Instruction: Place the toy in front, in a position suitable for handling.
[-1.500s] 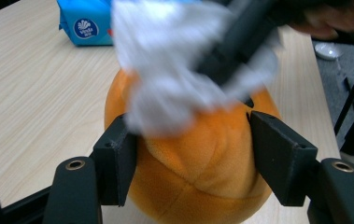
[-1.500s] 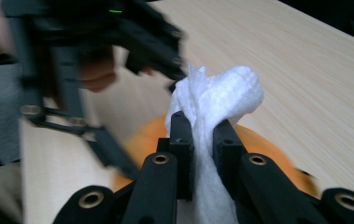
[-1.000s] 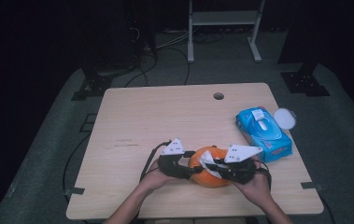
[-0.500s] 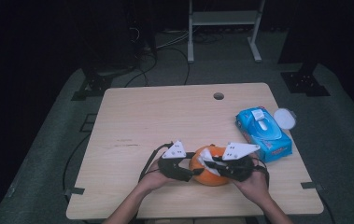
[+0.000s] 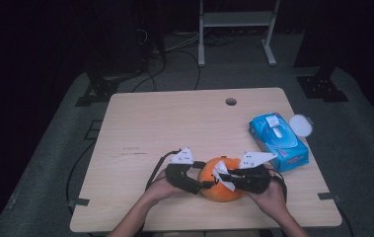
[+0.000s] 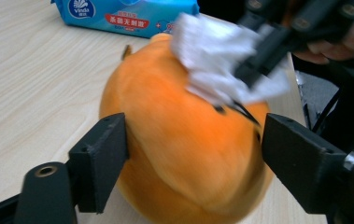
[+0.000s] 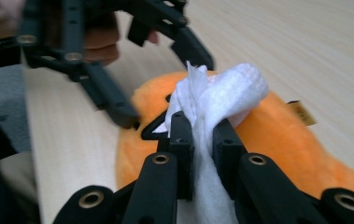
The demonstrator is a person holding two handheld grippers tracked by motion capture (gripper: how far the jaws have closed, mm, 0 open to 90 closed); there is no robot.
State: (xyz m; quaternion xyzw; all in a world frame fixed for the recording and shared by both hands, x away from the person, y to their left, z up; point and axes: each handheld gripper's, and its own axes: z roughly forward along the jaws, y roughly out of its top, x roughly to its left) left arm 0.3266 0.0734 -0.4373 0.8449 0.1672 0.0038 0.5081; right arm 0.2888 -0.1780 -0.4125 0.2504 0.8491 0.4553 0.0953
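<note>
While the right claw (image 7: 202, 135) pinches a white tissue (image 7: 221, 98) against the orange plush toy (image 6: 184, 154) on the table (image 5: 174, 123), the left claw (image 6: 193, 163), just opening, straddles the toy's sides.

The surface (image 5: 140, 128) carries one orange plush toy (image 5: 213, 190), one white wipe (image 5: 222, 174) and one blue wipe pack (image 5: 278, 140). One round white lid (image 5: 300, 125) lies just beside the pack. Two claws are present: left claw (image 5: 205, 184), right claw (image 5: 226, 174).
</note>
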